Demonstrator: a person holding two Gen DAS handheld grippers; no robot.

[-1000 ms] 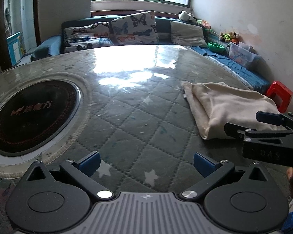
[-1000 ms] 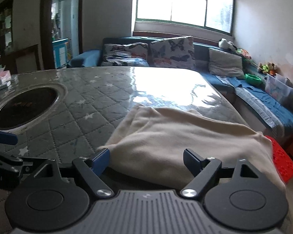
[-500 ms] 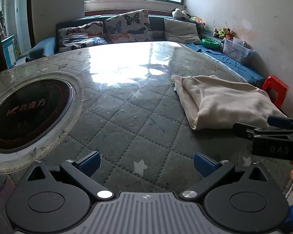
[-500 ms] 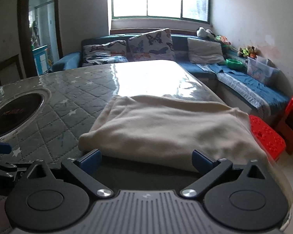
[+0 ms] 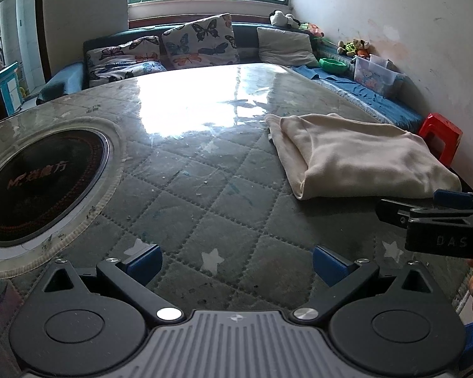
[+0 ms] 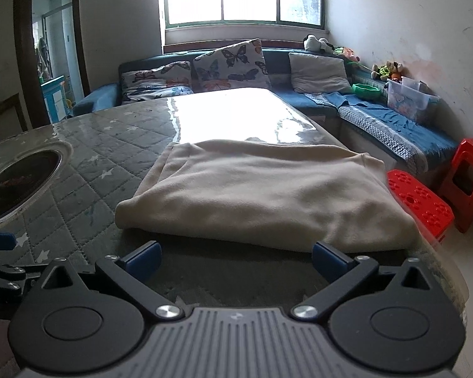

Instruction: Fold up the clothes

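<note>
Quilted table [image 5: 205, 195] — folded cream garment [image 5: 356, 157]

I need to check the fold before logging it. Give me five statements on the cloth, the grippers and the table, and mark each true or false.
1. The cream garment lies folded on the quilted table. True.
2. The right gripper is clamped on the garment. False: its jaws have just been opening and stand wide, short of the garment's near edge, with nothing between them.
3. The left gripper holds a corner of the garment. False: it is open over bare table, apart from the cloth.
4. A round dark hob is set into the table. True.
5. A blue stool stands beyond the garment. False: the stool is red.
</note>
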